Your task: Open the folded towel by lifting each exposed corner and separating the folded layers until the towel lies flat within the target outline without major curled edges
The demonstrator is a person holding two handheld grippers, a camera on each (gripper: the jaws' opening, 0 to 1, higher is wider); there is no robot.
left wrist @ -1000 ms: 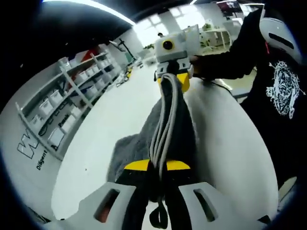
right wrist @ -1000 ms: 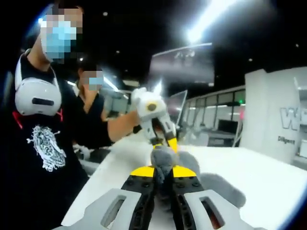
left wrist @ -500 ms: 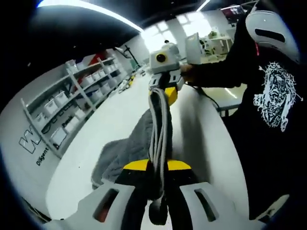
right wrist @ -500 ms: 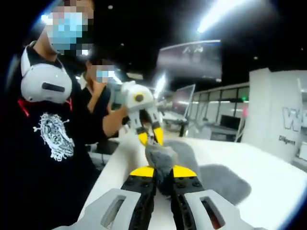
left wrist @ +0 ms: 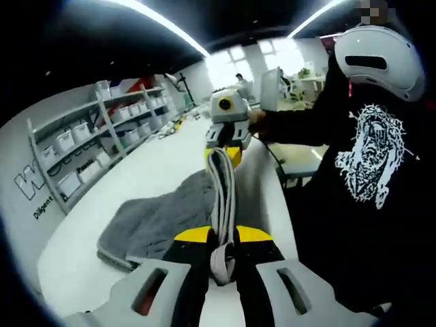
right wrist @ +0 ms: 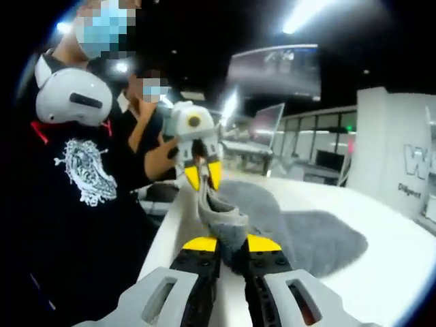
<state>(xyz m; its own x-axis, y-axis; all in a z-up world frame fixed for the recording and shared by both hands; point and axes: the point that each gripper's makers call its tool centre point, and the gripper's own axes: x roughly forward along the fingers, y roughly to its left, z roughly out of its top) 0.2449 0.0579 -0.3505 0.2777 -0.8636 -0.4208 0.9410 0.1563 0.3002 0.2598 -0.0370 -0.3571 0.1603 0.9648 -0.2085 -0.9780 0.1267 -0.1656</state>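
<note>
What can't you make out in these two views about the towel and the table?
- Target outline: the table looks plain white in the left gripper view; the towel may cover any marking.
- Towel's far corners: in the right gripper view, the towel blurs at its far edge, so curl cannot be judged.
- Pinched edge: the right gripper hides the layers held between its jaws.
- Shelf bins: contents too small.

The pinched edge of the grey fluffy towel (left wrist: 160,221) is disappearing between the jaws of the left hand-held gripper (left wrist: 221,235), so its corner is staying hidden. The printed lettering on the white wall panel (left wrist: 30,187) is getting cut off at the picture's edge. The white storage bins on the grey shelves (left wrist: 82,136) are showing too small to tell their contents.
</note>
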